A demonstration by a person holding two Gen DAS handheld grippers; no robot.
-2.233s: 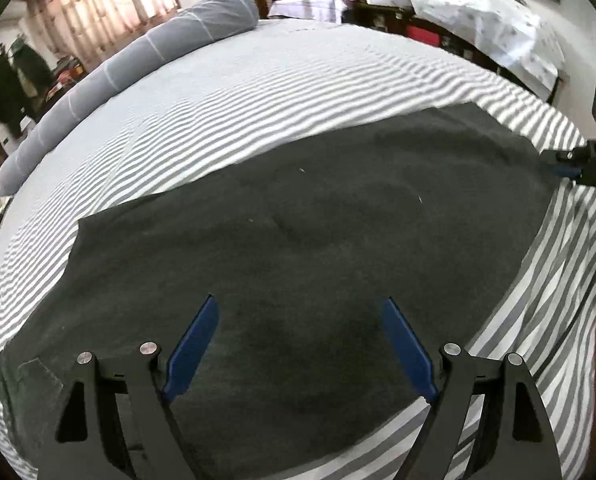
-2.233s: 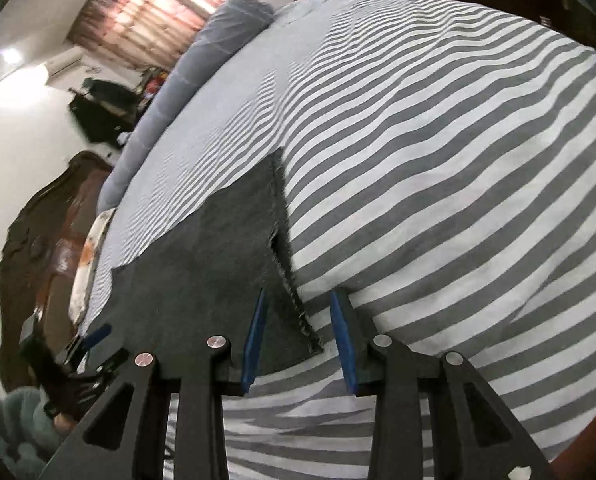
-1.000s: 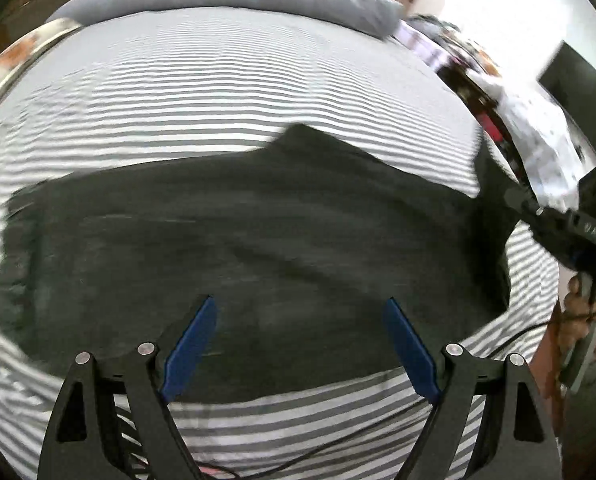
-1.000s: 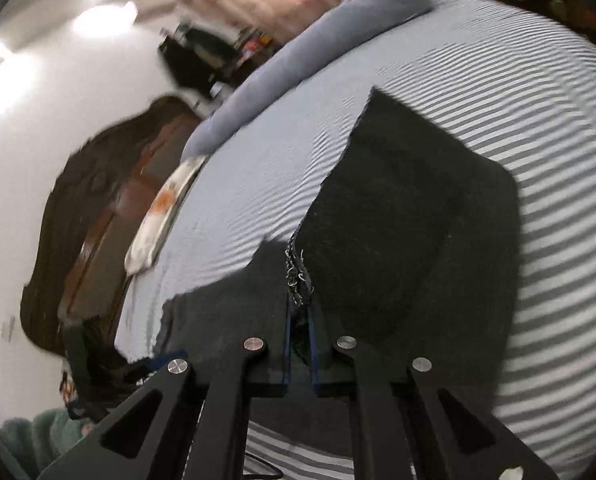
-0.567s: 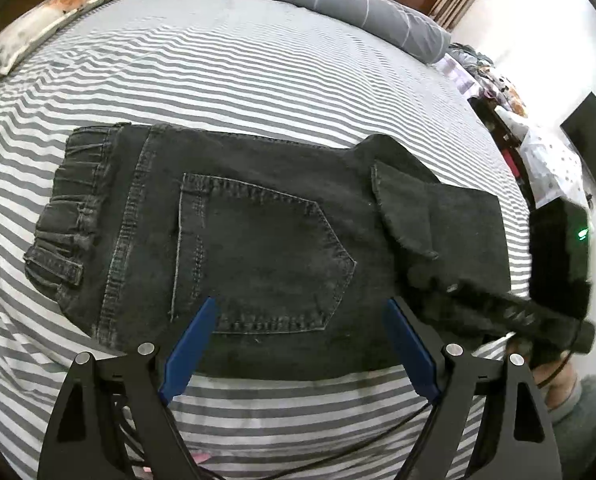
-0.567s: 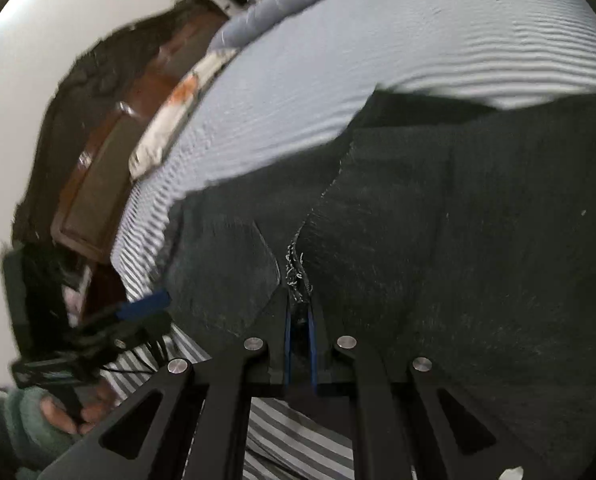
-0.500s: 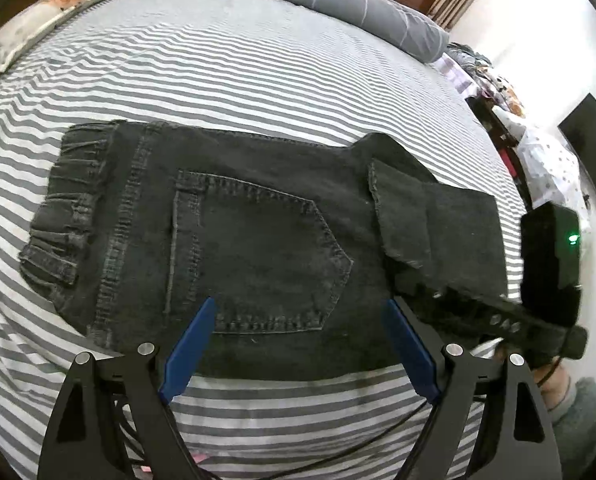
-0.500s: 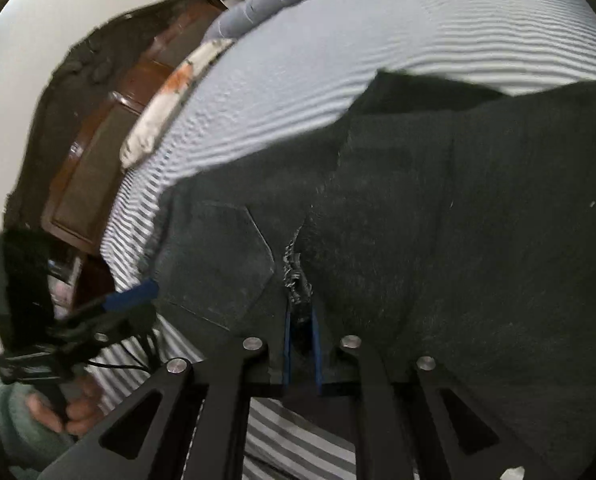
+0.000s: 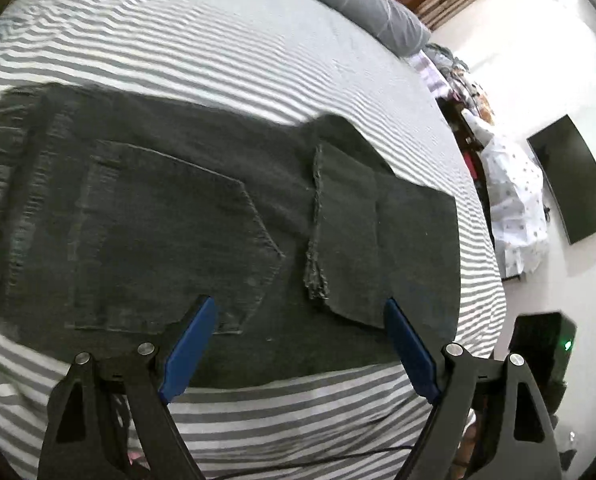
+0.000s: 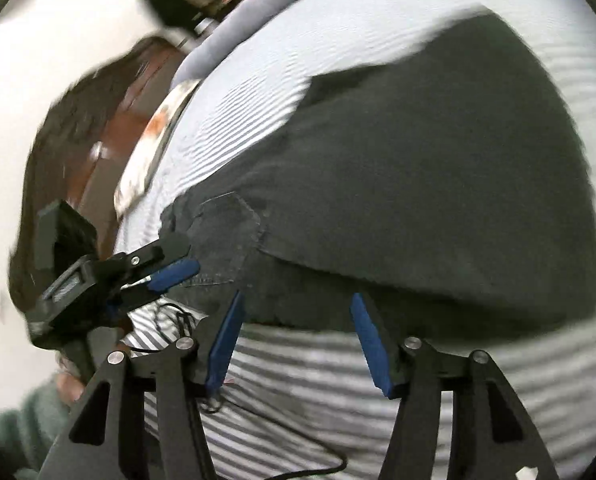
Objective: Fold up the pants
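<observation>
right tongs (image 10: 298, 336): now spread, hem let go after pinching it half a second ago | left tongs (image 9: 298, 344): spread, empty | pants (image 9: 202, 216): flat on striped bed (image 9: 238, 52), leg end (image 9: 349, 232) folded over seat | first fold looks laid; next fold remains

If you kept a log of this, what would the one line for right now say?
task: fold pants | pants: leg end folded over, lying on striped bed | left gripper: open, empty | right gripper: open, empty, at near edge
</observation>
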